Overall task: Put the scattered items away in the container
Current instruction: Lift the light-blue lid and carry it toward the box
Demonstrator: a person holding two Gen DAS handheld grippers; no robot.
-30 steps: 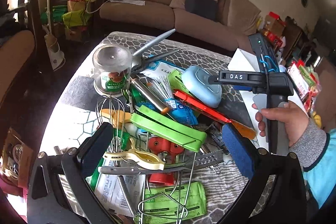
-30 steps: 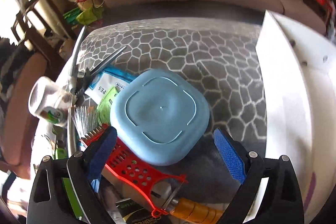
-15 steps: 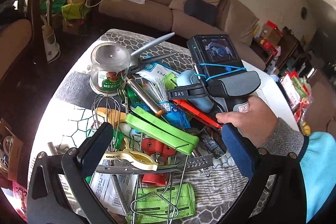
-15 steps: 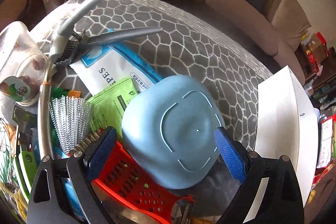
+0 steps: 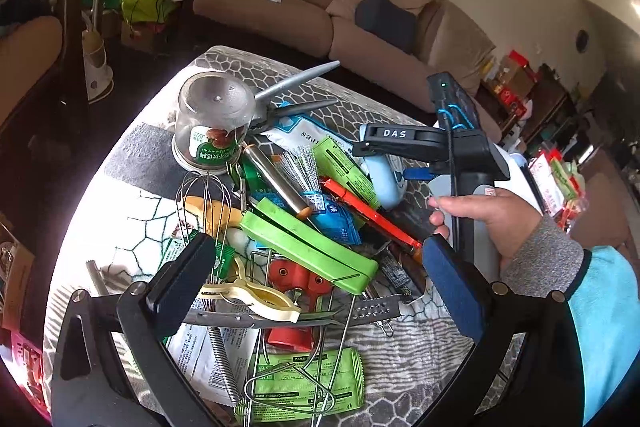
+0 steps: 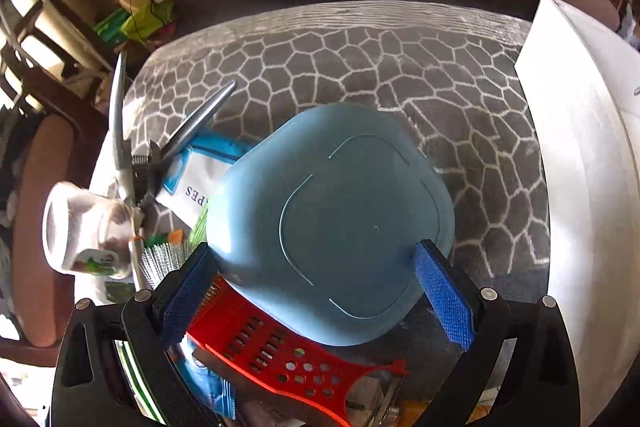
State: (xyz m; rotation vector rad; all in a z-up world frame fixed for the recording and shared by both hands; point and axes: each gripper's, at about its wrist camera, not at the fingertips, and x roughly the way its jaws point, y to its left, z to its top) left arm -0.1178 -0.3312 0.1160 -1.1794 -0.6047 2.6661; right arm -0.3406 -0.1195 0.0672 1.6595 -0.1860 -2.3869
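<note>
A pile of kitchen items lies on the patterned table: a green clip (image 5: 308,243), a red grater (image 6: 288,359), a whisk (image 5: 204,203), a clear jar (image 5: 214,123) and wipes packets. A light blue upside-down square bowl (image 6: 332,223) rests on the pile; it also shows in the left wrist view (image 5: 380,175). My right gripper (image 6: 316,291) is open, its blue pads on either side of the bowl's near edge. My left gripper (image 5: 320,287) is open and empty above the pile's near side. A white container (image 6: 588,163) stands at the right.
Grey tongs (image 6: 168,143) lie at the pile's far left. A brown sofa (image 5: 320,11) stands beyond the table. Bare patterned cloth (image 6: 400,67) lies beyond the bowl. Snack bags (image 5: 560,183) lie past the white container.
My right gripper has moved closer around the blue bowl, with its pads now at the bowl's edges. The left gripper stays over the pile.
</note>
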